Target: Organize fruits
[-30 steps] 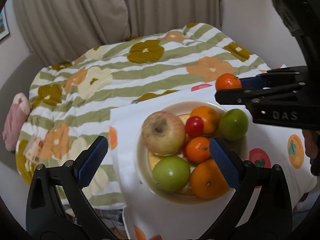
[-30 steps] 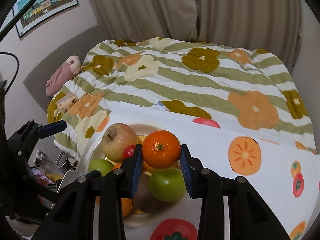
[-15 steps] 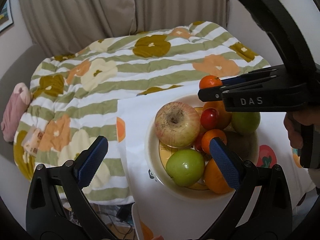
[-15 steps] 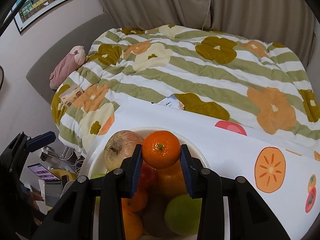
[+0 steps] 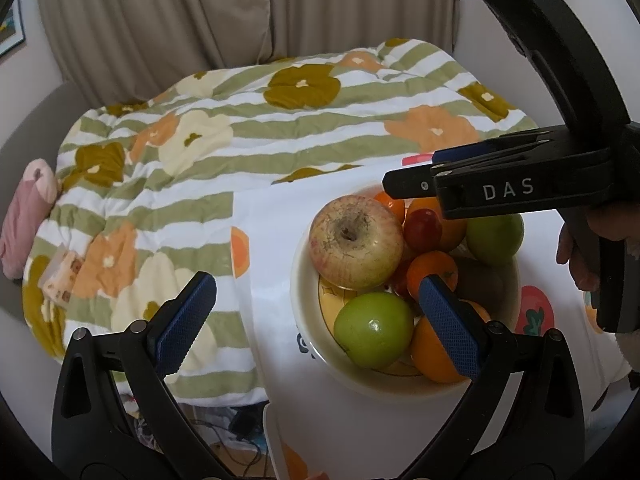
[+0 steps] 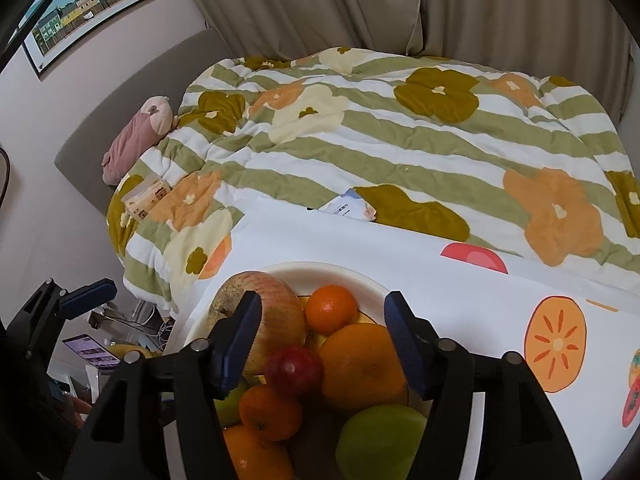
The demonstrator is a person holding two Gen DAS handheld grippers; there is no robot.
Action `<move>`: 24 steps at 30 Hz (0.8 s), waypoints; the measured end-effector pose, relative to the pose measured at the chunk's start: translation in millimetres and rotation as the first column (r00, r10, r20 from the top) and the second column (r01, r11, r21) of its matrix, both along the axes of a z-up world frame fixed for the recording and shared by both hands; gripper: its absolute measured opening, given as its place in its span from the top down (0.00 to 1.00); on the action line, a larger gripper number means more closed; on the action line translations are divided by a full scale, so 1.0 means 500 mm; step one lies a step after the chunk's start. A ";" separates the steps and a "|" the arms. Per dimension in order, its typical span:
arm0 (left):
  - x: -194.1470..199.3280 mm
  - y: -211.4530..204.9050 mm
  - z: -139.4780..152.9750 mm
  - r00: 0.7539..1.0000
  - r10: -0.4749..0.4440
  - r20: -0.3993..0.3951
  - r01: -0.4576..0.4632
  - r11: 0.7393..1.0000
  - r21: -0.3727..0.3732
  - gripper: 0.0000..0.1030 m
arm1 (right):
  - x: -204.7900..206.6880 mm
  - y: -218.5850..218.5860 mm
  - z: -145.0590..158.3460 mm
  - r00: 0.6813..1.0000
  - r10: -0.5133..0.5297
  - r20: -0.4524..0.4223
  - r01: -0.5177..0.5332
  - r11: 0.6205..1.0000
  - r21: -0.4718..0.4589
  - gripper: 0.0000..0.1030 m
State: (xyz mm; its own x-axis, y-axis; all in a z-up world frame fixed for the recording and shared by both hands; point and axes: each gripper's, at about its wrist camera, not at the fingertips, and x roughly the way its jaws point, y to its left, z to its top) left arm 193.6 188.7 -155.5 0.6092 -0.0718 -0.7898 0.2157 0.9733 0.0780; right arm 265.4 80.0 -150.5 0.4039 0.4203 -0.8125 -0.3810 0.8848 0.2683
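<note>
A cream bowl (image 5: 304, 320) (image 6: 320, 268) holds several fruits on the fruit-print tablecloth. A small tangerine (image 6: 331, 309) (image 5: 390, 206) rests at the bowl's far side, beside a big red-yellow apple (image 6: 276, 312) (image 5: 356, 246). My right gripper (image 6: 322, 312) (image 5: 412, 172) hangs just over that tangerine. Its jaws are opening and its pads stand clear of the fruit on both sides. A large orange (image 6: 362, 364), a small red fruit (image 6: 294, 370) (image 5: 422, 228) and green apples (image 5: 374, 334) (image 6: 380, 440) fill the rest. My left gripper (image 5: 316, 292) is open and empty, above the bowl's near left side.
Behind the table lies a bed with a striped flower quilt (image 5: 280, 128), a pink soft toy (image 6: 136, 140) and small packets (image 6: 146, 198). The table edge drops off at the left (image 5: 248, 320), with cables and clutter on the floor below. A hand (image 5: 580, 256) holds the right gripper.
The right gripper came down over the bowl with the tangerine shut between its pads, then opened. The tangerine now lies in the bowl. The left gripper stayed put.
</note>
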 end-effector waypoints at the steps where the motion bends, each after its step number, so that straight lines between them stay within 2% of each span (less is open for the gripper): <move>1: -0.002 0.000 0.004 1.000 0.002 0.000 -0.002 1.000 -0.003 0.00 | 0.000 0.000 0.001 1.000 -0.001 0.001 0.001 1.000 -0.002 0.41; 7: -0.017 -0.009 0.031 1.000 0.012 0.025 -0.013 1.000 0.006 0.00 | -0.023 -0.021 0.046 0.999 -0.014 0.029 0.014 1.000 -0.005 0.41; 17: -0.078 -0.061 0.163 0.993 0.059 0.106 -0.063 0.998 0.031 0.00 | -0.128 -0.108 0.190 0.990 -0.063 0.123 0.062 0.998 0.012 0.41; 18: -0.088 -0.069 0.178 0.991 0.068 0.115 -0.071 0.997 0.026 0.00 | -0.141 -0.117 0.202 0.989 -0.069 0.132 0.068 0.998 0.008 0.40; 21: -0.109 -0.090 0.209 0.988 0.090 0.129 -0.091 0.996 -0.003 0.00 | -0.195 -0.153 0.238 0.982 -0.095 0.161 0.098 0.995 -0.009 0.18; 24: -0.133 -0.109 0.232 0.984 0.114 0.139 -0.110 0.993 -0.030 0.00 | -0.241 -0.185 0.260 0.975 -0.138 0.176 0.144 0.989 -0.024 0.17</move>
